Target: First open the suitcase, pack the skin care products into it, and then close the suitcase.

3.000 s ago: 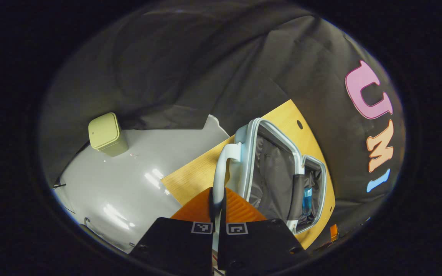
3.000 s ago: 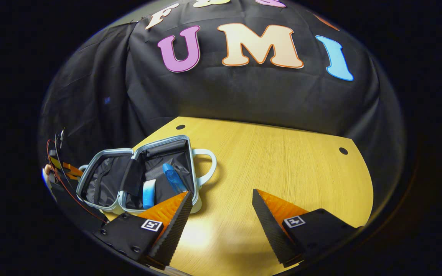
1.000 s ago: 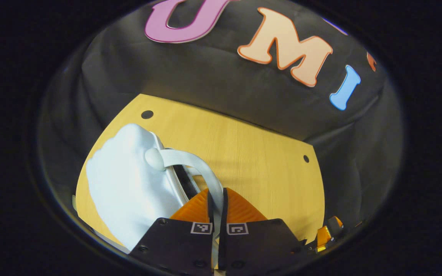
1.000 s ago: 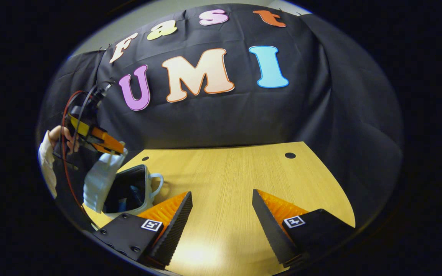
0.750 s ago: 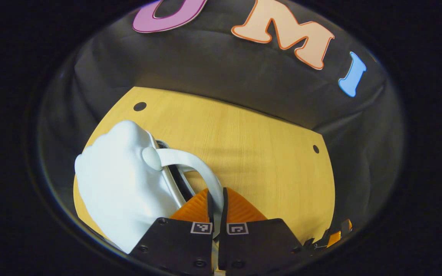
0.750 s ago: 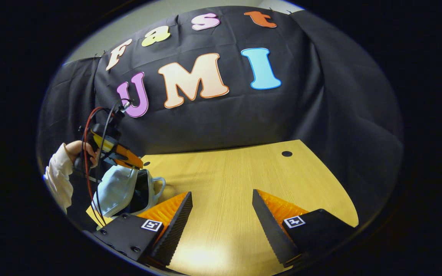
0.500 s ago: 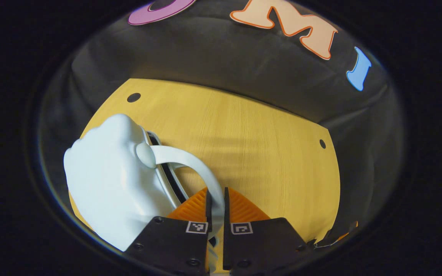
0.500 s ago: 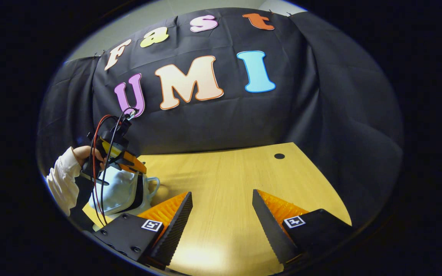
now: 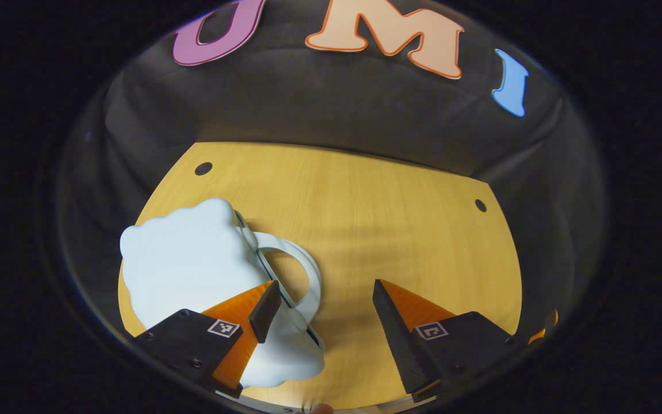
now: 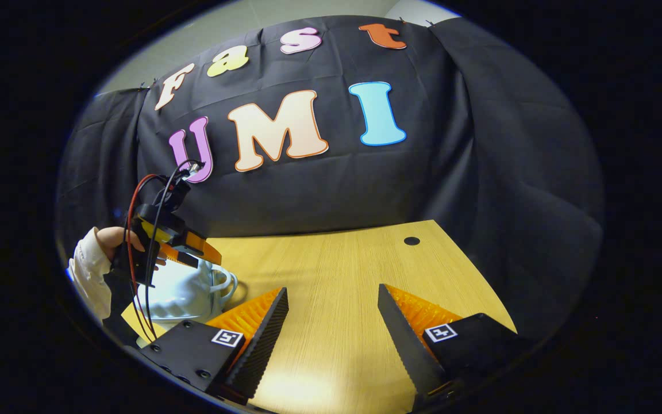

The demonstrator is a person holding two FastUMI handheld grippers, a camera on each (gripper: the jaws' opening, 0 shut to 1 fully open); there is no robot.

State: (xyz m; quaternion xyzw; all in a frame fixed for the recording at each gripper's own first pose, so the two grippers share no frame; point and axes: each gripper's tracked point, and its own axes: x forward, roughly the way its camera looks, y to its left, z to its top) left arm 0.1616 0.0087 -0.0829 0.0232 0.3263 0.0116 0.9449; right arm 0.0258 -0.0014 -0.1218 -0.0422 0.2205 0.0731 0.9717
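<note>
Pale-blue suitcase (image 9: 193,270) closed on wooden table (image 9: 377,224); left hand-held gripper (image 9: 319,293) wide, right hand-held gripper (image 10: 331,299) wide.

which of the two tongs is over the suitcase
The left tongs: open, their fingers straddle the handle of the shut pale blue suitcase. The right tongs, also open, are over bare wooden table, beside the suitcase.

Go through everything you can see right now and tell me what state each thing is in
suitcase: closed, lying flat on the table.
suitcase handles: lying together, not gripped.
left gripper: open, above the handles.
right gripper: open, holding nothing.
</note>
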